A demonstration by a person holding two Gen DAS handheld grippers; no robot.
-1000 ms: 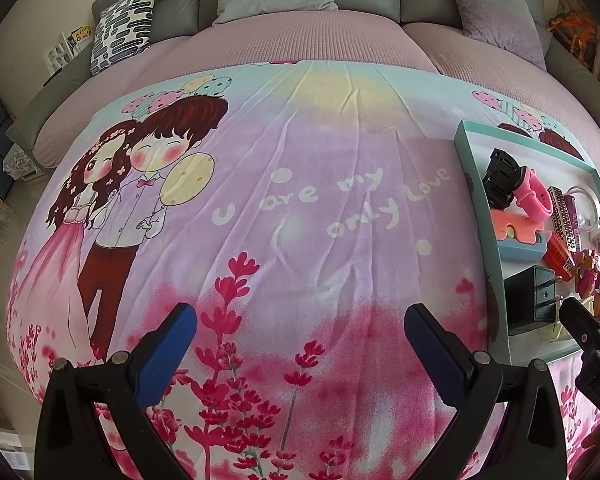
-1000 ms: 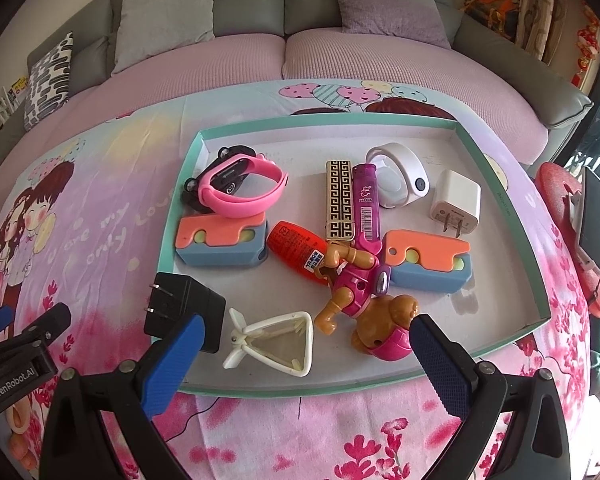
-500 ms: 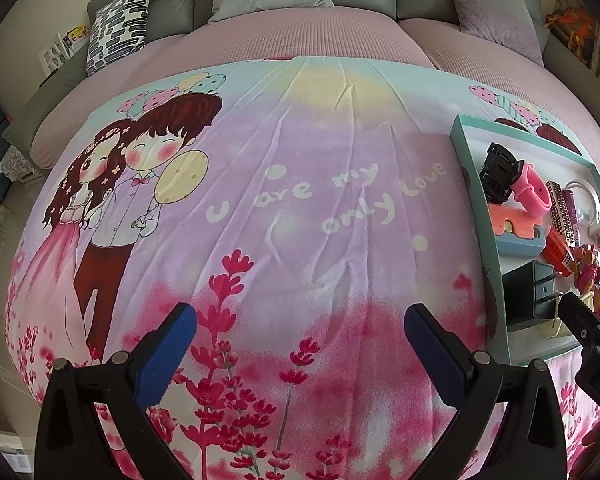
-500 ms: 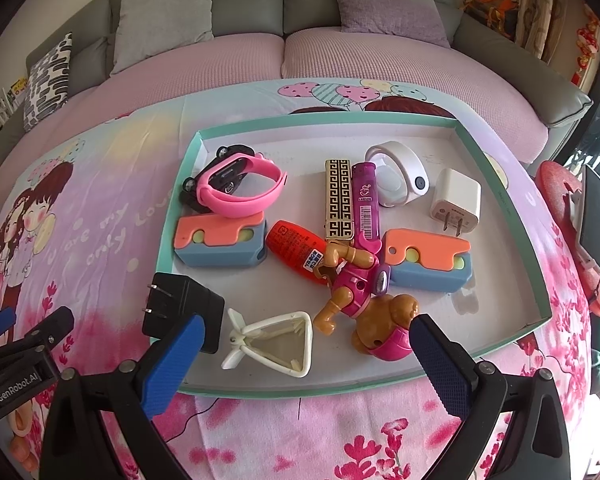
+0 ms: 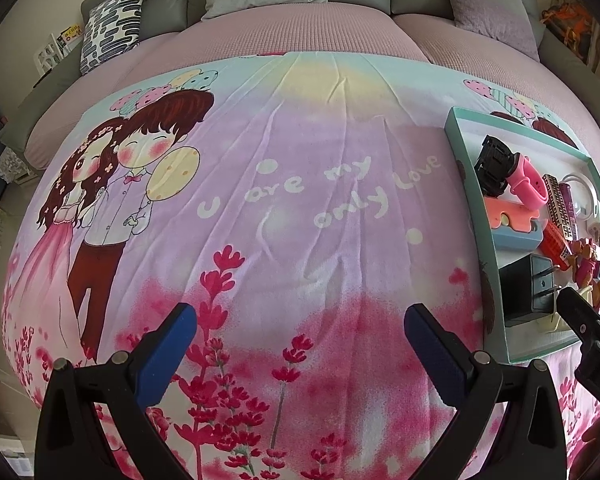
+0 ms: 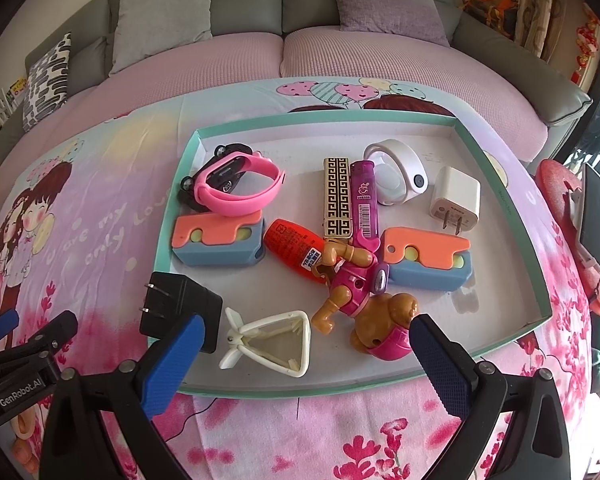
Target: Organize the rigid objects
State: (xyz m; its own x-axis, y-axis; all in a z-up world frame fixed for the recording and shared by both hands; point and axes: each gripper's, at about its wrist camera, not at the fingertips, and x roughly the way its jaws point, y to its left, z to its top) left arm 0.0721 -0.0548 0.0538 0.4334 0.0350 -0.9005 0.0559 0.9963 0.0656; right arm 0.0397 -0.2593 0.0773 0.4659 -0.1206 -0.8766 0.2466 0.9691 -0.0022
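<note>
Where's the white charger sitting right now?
In the right wrist view, the white charger lies in the tray's far right part, prongs toward the camera, just right of the white ring and behind the right-hand orange-and-blue block.

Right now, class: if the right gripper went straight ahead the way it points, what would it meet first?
Most likely the white triangular clip, lying just ahead between its open fingers, with the toy dog beside it; depth is uncertain.

Black hand-held gripper (image 6: 304, 354), blue ribbed pads (image 6: 440, 360), silver screws
</note>
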